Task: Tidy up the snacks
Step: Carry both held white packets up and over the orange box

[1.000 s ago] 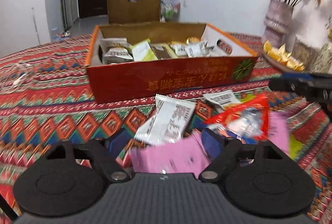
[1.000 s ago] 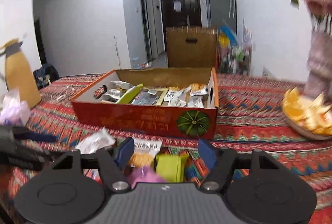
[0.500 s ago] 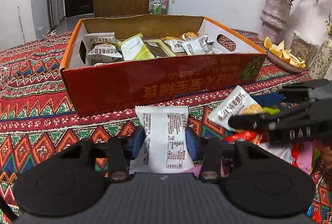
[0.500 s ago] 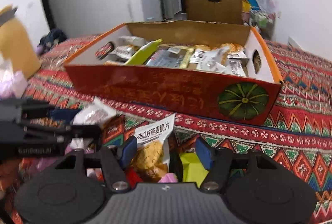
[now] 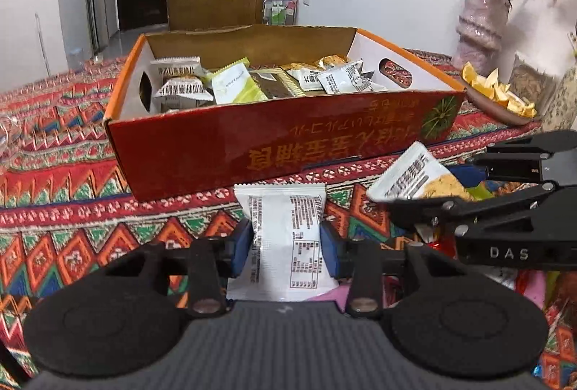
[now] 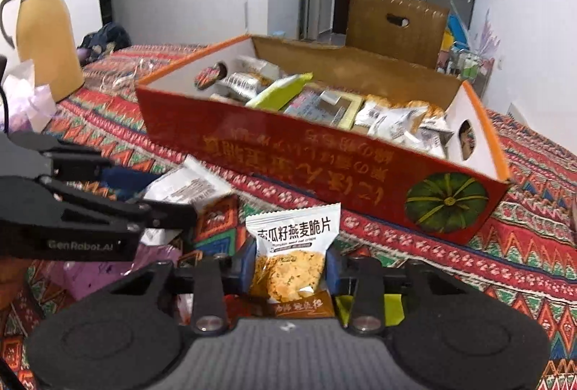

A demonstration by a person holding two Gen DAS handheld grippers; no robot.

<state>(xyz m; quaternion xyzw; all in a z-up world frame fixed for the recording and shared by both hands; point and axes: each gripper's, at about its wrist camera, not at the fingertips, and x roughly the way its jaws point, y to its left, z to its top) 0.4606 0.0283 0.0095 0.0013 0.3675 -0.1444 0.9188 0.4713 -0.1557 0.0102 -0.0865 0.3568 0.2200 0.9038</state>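
Left gripper [image 5: 285,242]: closing on white packet [image 5: 285,238] | Right gripper [image 6: 292,263]: closing on oat-crisp packet [image 6: 288,253] | Box [image 5: 274,152] near edge at 12 o'clock, cloth strip between

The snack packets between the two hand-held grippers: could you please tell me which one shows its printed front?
The oat crisp packet in the right hand-held gripper shows its front, with large characters and a biscuit picture; the white packet in the left hand-held gripper shows its fine-print back.

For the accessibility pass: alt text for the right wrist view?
The right gripper closes on an oat-crisp packet above loose snacks on a patterned tablecloth. Behind it sits a red box of packets; the left gripper enters from the left.
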